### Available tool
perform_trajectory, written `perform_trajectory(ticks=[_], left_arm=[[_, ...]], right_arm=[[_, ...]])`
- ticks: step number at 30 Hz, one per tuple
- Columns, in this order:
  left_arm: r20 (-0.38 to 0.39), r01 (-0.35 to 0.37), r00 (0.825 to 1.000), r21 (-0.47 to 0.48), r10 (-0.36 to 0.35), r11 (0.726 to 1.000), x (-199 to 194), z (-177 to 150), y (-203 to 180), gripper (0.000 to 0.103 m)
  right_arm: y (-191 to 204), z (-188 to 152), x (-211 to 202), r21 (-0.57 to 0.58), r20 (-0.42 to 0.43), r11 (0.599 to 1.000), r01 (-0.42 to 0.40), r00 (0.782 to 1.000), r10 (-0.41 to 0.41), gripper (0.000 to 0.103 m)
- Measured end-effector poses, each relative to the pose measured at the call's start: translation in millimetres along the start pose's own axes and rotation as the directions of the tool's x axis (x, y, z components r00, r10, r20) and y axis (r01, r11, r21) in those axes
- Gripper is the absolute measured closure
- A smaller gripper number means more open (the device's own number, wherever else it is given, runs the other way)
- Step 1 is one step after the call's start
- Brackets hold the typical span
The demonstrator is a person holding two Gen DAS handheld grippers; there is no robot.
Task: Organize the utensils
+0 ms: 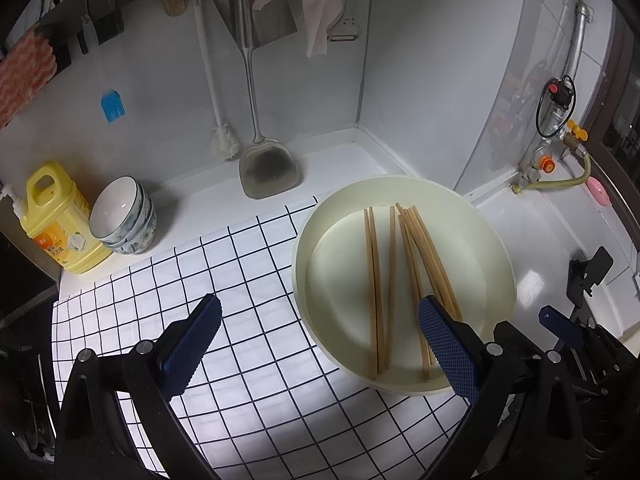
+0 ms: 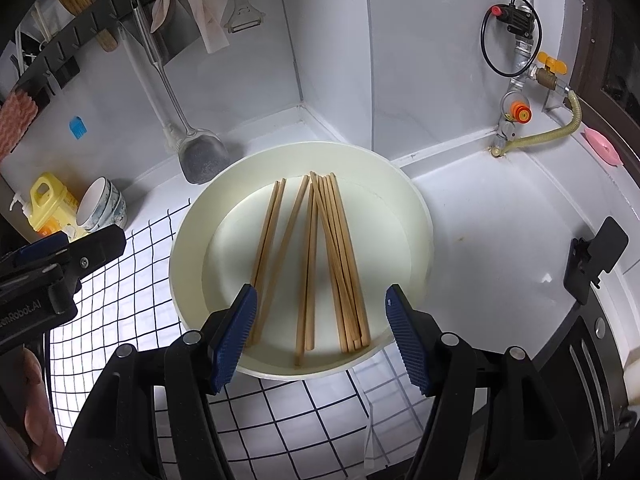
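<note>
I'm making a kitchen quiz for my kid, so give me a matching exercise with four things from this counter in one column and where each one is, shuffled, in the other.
Things:
1. chopsticks
2. metal spatula
3. stacked bowls
4. blue silicone brush

Places:
A. hanging on the wall tiles, far left
B. lying inside the cream basin
C. beside the yellow detergent jug
D. hanging from the rack, blade down near the counter

Pairs: 1-B, 2-D, 3-C, 4-A

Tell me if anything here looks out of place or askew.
The chopsticks lie loose in the basin, fanned out and partly crossing rather than bundled. The bowls by the soap jug are tipped on their side. Nothing looks spilled or broken.
</note>
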State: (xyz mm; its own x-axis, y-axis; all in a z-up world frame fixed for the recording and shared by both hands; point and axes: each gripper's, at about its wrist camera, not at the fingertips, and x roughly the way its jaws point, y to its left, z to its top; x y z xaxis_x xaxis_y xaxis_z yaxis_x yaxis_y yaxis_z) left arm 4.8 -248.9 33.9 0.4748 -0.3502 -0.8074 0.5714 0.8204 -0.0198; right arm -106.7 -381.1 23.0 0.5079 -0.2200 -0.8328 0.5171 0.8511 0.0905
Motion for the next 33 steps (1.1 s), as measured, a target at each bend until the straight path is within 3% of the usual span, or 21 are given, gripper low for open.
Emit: perform_trajectory(ticks=[33], left_arm=[[-0.023, 0.005, 1.000, 0.002, -0.005, 1.000, 5.2, -3.9, -0.6, 0.006]], right_arm=[[5.7, -2.9, 2.8, -0.008, -0.007, 1.000, 0.006, 1.000, -0.006, 0.039]])
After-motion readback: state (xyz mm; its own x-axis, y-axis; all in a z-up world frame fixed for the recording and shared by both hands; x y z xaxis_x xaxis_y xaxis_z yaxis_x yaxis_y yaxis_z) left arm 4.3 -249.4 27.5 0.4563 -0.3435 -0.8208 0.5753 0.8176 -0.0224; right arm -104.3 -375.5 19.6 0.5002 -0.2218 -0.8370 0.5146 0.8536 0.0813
